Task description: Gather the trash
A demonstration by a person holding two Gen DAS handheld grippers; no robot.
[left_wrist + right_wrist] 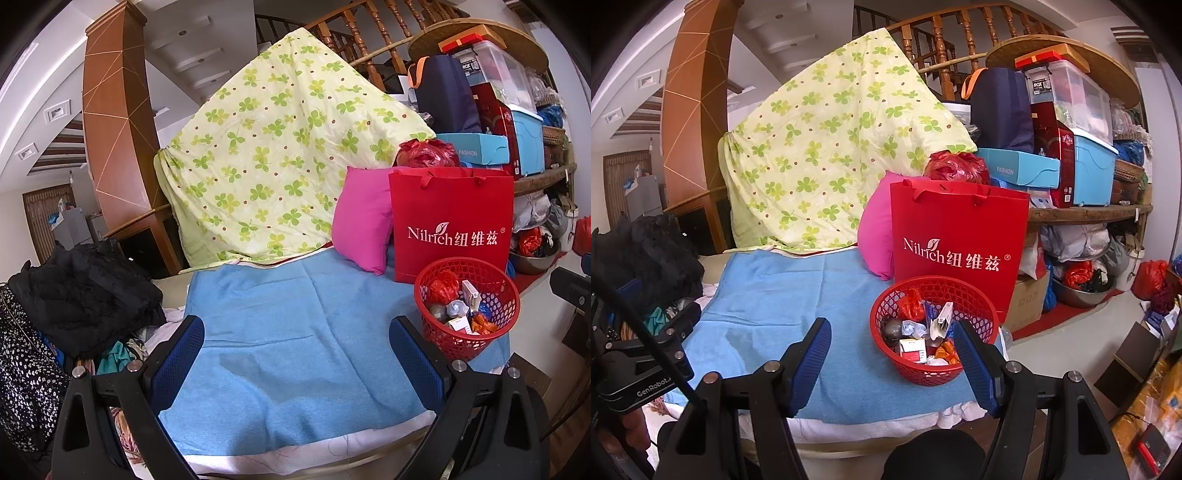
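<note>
Right wrist view: the red basket point(934, 325) of trash sits on the blue towel point(775, 295), before the right gripper point(892, 363), whose jaws gape empty. Left gripper point(295, 363) likewise (nothing between them). Scan the towel for strays first; it looks bare, so collecting seems done.

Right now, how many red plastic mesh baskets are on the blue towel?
1. The red plastic mesh basket stands near the right edge of the blue towel, in front of the red paper bag. More may be hidden behind the bag.
</note>
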